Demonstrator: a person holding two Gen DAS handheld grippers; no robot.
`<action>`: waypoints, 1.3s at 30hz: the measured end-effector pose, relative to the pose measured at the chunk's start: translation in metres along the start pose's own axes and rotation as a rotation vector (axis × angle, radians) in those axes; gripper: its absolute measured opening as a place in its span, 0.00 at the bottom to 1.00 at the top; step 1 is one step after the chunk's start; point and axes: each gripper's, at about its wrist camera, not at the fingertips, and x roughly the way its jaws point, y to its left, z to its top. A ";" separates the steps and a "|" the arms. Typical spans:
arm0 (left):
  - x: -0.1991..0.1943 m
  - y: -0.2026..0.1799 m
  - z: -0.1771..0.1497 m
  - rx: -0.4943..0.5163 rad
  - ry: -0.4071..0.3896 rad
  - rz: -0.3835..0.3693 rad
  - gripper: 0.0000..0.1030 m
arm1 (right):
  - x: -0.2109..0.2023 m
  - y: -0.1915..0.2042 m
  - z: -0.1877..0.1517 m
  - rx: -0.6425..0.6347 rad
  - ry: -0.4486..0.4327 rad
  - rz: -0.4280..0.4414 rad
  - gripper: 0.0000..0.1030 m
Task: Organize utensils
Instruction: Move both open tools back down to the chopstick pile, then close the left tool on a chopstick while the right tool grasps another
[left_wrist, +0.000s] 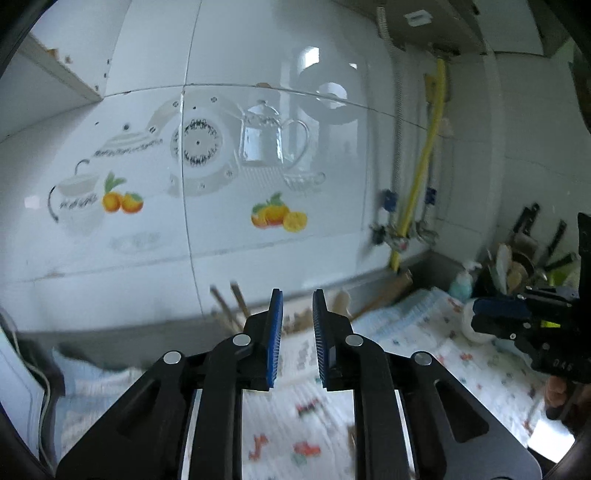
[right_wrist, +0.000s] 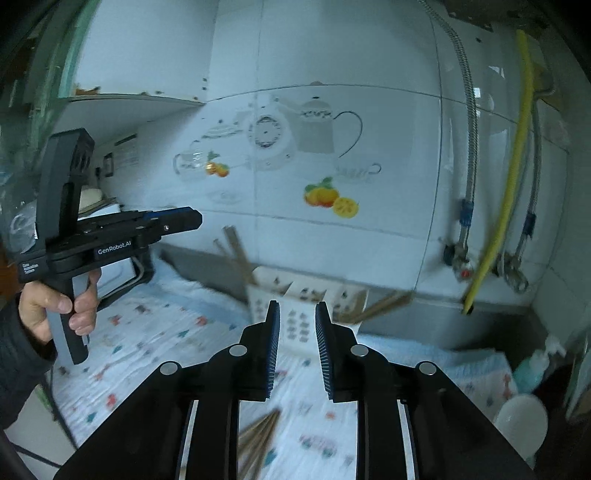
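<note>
Wooden chopsticks (right_wrist: 258, 439) lie loose on the patterned cloth (right_wrist: 155, 332), directly below the right gripper (right_wrist: 297, 347); their long axis runs diagonally, upper ends pointing up and right toward the backsplash, lower ends hidden under the gripper body. Behind them a printed holder box (right_wrist: 295, 306) stands against the tiled wall (right_wrist: 332, 55), with further sticks (right_wrist: 236, 251) leaning out of it up and to the left, and others (right_wrist: 380, 301) slanting right. The box probably serves as the collection point, which would explain why both tools face it. The right gripper hovers above the cloth, jaws parted and empty. The left gripper (left_wrist: 297, 339) likewise aims at the holder region, jaws apart, nothing between them. A hand (right_wrist: 59, 306) holds the left tool's grip clear of the counter. Motion blur obscures how many loose sticks remain.
</note>
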 end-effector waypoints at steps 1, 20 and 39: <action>-0.008 -0.002 -0.008 -0.004 0.004 -0.009 0.16 | -0.005 0.004 -0.009 0.002 0.008 0.006 0.19; -0.024 -0.040 -0.209 -0.123 0.365 -0.130 0.16 | -0.014 0.044 -0.178 0.123 0.226 -0.019 0.19; -0.012 -0.064 -0.255 -0.139 0.484 -0.114 0.16 | 0.014 0.048 -0.218 0.156 0.331 -0.037 0.15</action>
